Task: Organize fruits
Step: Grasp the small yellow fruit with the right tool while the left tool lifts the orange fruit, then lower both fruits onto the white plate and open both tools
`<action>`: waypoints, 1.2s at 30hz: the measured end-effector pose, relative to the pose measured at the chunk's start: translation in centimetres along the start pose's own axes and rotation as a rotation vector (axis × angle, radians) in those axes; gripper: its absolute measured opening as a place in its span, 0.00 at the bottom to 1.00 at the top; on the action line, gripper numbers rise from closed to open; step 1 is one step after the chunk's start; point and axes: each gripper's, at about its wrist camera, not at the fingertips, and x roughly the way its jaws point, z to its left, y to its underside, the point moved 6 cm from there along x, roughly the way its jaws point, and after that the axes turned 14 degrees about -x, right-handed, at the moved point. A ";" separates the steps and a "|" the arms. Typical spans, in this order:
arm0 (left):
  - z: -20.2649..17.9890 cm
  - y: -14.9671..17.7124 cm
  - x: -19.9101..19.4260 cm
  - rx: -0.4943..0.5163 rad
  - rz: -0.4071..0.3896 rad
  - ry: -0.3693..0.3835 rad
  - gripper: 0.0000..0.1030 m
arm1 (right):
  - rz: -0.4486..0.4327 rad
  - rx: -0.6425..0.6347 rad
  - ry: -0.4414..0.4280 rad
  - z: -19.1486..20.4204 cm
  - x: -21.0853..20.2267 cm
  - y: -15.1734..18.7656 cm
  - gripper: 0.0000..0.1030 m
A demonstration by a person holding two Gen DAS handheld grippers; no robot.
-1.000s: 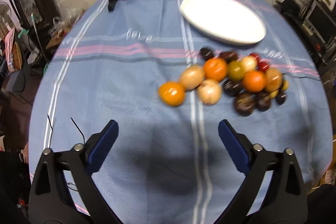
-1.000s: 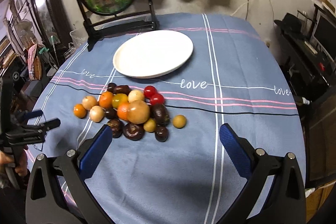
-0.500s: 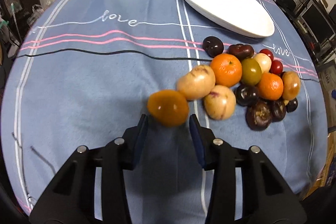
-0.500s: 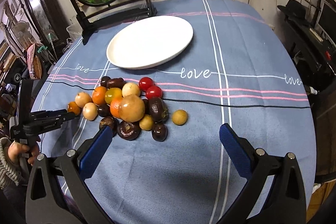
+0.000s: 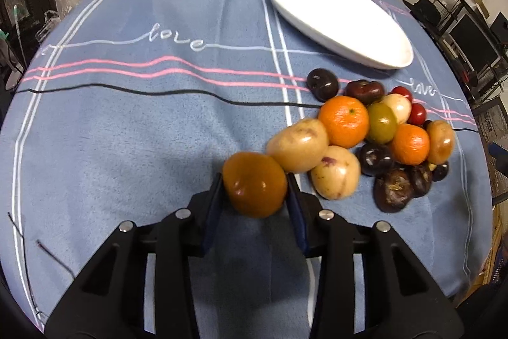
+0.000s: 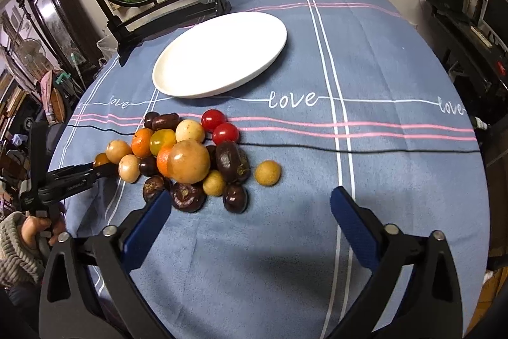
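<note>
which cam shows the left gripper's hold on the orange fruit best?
Left wrist. The orange fruit fills the space between the left gripper pads, both contacts visible. Right wrist shows the same fruit small at the pile's edge, mostly hidden by the gripper.

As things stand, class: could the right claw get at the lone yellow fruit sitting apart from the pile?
Probably yes. The right claw is open, and the lone yellow fruit lies just ahead on bare cloth, apart from the pile.
</note>
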 end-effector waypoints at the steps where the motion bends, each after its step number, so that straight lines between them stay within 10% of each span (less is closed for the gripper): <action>1: -0.1 0.1 -0.6 -0.001 -0.008 0.004 0.38 | 0.012 -0.014 -0.015 -0.3 0.9 0.0 0.81; 17: -1.2 3.0 -4.1 -0.039 -0.007 0.021 0.38 | 0.091 -0.062 -0.129 -1.1 7.3 0.3 0.28; 27: -2.5 1.8 -3.9 -0.009 0.002 0.034 0.38 | 0.029 0.017 -0.109 -2.6 5.2 0.1 0.25; 36: -9.6 -8.2 -2.3 0.143 -0.097 0.094 0.38 | -0.152 -0.067 -0.105 -2.3 3.3 -11.3 0.25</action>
